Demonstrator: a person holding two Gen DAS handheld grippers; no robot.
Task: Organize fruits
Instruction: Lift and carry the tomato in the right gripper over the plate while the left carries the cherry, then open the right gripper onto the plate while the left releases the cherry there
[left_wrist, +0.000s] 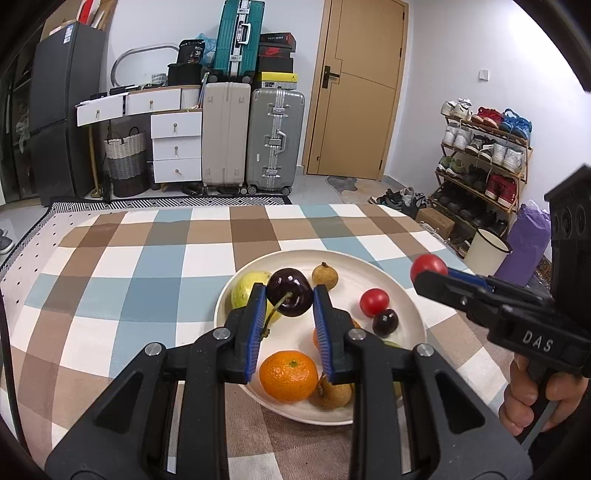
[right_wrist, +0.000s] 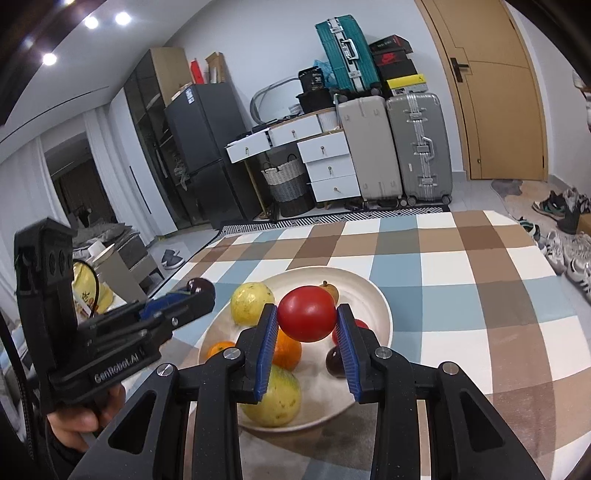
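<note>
Dark cherry (left_wrist: 290, 297) clamped in left gripper (left_wrist: 290, 301), red tomato (right_wrist: 306, 314) clamped in right gripper (right_wrist: 306, 325), both held above white plate (left_wrist: 406, 295) of fruit on checked worktop (left_wrist: 147, 258)

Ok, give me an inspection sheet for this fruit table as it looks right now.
Surface: checked tablecloth.
Job's things: white plate holds orange, yellow fruit, tomato, dark cherry, brown fruits.
Clutter: nothing seen on the cloth.
Grippers: left gripper shut on cherry; right gripper shut on red tomato, both above the plate.
Cables: nothing seen.
Surroundings: suitcases, drawers, shoe rack, door.
</note>
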